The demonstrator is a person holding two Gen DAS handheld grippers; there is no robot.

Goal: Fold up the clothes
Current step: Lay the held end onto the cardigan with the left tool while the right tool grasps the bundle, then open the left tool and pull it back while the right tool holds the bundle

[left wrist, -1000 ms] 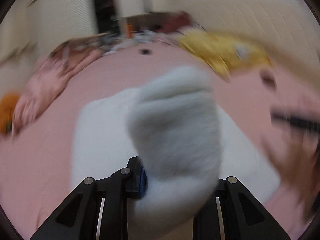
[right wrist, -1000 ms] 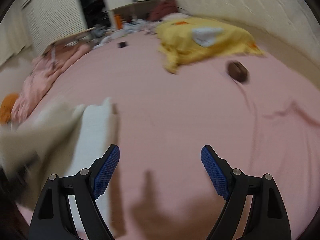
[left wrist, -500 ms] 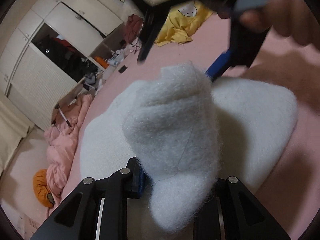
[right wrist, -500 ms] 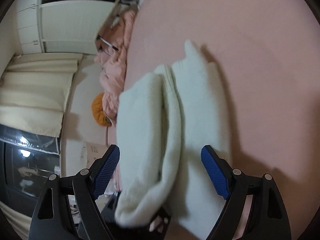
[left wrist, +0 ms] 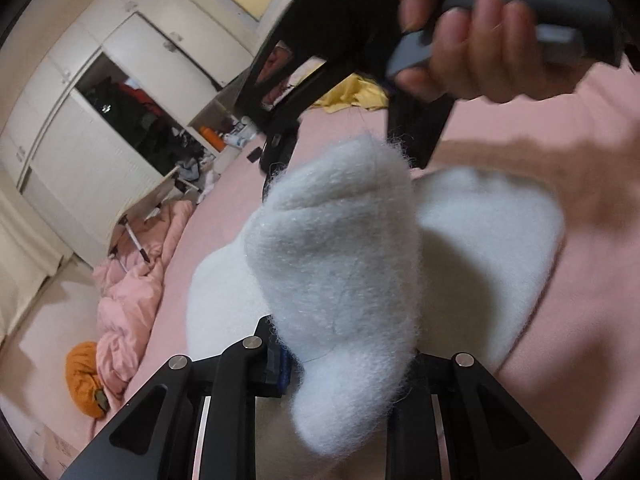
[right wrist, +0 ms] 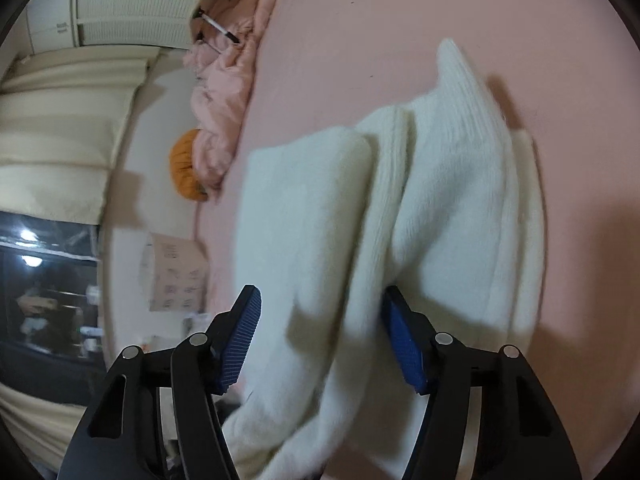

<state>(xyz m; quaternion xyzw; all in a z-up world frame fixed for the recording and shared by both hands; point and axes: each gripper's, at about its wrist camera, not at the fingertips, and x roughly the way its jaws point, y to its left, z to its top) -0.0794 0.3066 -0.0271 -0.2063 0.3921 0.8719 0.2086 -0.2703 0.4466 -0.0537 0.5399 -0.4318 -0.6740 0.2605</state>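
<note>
A fluffy white sweater lies partly folded on the pink bed sheet. My left gripper is shut on a bunched fold of it and holds that fold up in front of the camera. My right gripper is open, its blue pads either side of a raised ribbed fold of the sweater. In the left wrist view the right gripper hangs above the sweater, held by a hand.
A pink quilt and an orange cushion lie at the bed's left edge. A yellow garment lies far back. An open wardrobe stands behind. A paper sheet hangs beside the bed.
My right gripper has swung over and come down on the sweater, its jaws narrowing around the raised fold. My left gripper keeps its hold on the bunched fold.
</note>
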